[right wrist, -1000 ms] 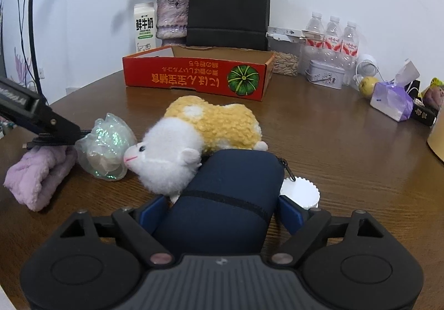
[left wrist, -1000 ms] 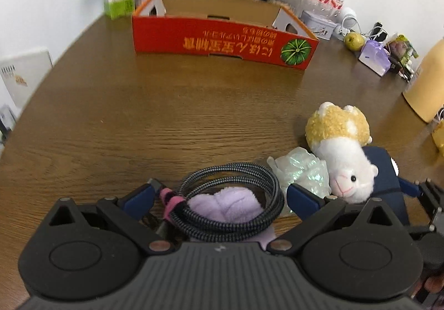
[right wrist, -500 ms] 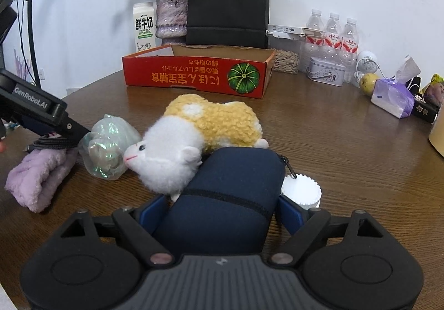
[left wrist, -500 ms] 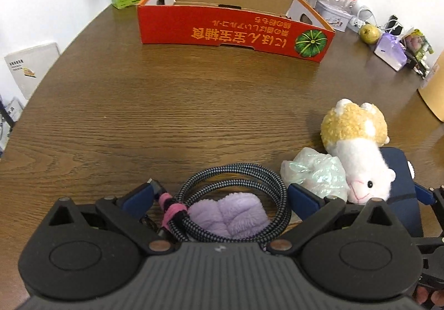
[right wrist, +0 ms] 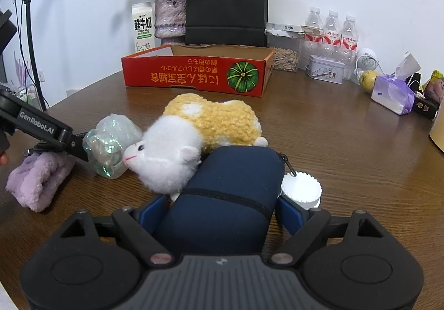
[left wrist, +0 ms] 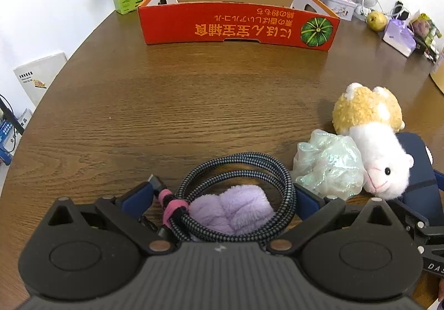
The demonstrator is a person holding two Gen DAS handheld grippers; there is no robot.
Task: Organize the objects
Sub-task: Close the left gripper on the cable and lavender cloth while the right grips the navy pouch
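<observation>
Left wrist view: the left gripper (left wrist: 222,193), clamped on the coiled cable (left wrist: 236,193), has lifted it above the purple cloth (left wrist: 230,212), ready for the red box (left wrist: 236,24). The right gripper (right wrist: 222,210) stays closed around the navy pouch (right wrist: 227,193) on the table (right wrist: 347,149)

The table (left wrist: 172,104) looks like brown wood with wavy grain lines and a soft shine. Near its far edge, the red box (left wrist: 238,28) is smooth printed cardboard outside, plain brown and matt inside. The coiled cable (left wrist: 238,168) has a woven cloth cover, rough and dull. The purple cloth (left wrist: 236,211) inside the coil is fluffy. The little bag (left wrist: 328,164) is thin, crinkly plastic that glitters. The toy animal (right wrist: 194,137) is soft plush, curly yellow and fuzzy white. The dark blue pouch (right wrist: 230,193) is smooth matt cloth. The white round lid (right wrist: 302,189) looks like hard plastic with a ridged rim.
</observation>
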